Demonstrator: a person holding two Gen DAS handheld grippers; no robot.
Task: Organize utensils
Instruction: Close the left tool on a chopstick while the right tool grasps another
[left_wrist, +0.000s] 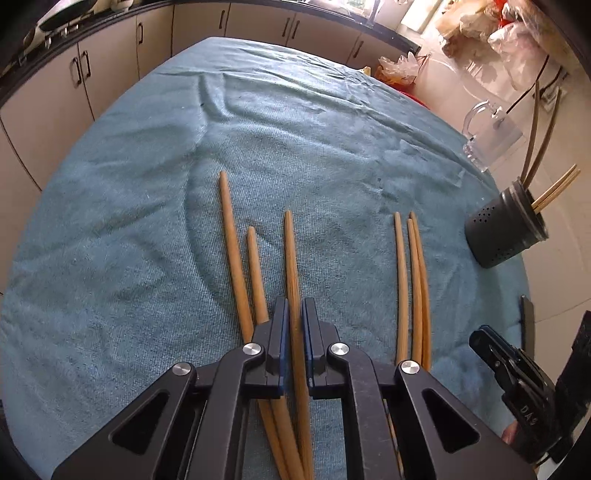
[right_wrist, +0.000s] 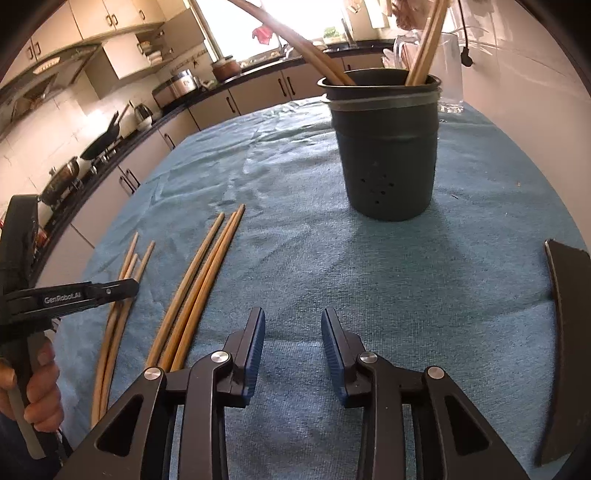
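Wooden chopsticks lie on a blue towel (left_wrist: 147, 184). My left gripper (left_wrist: 294, 306) is shut on one chopstick (left_wrist: 291, 258) that runs forward between the pads. Two more chopsticks (left_wrist: 236, 251) lie just left of it, and three chopsticks (left_wrist: 413, 280) lie to the right. A dark perforated utensil holder (left_wrist: 506, 225) stands at the right with several chopsticks in it. In the right wrist view, my right gripper (right_wrist: 293, 325) is open and empty above the towel, with the holder (right_wrist: 388, 155) ahead and the three chopsticks (right_wrist: 199, 291) to its left.
A clear glass mug (left_wrist: 491, 136) stands beyond the holder near the towel's right edge. A dark flat object (right_wrist: 565, 332) lies at the right edge of the towel. Kitchen cabinets and a counter with pans (right_wrist: 99, 144) run behind the table.
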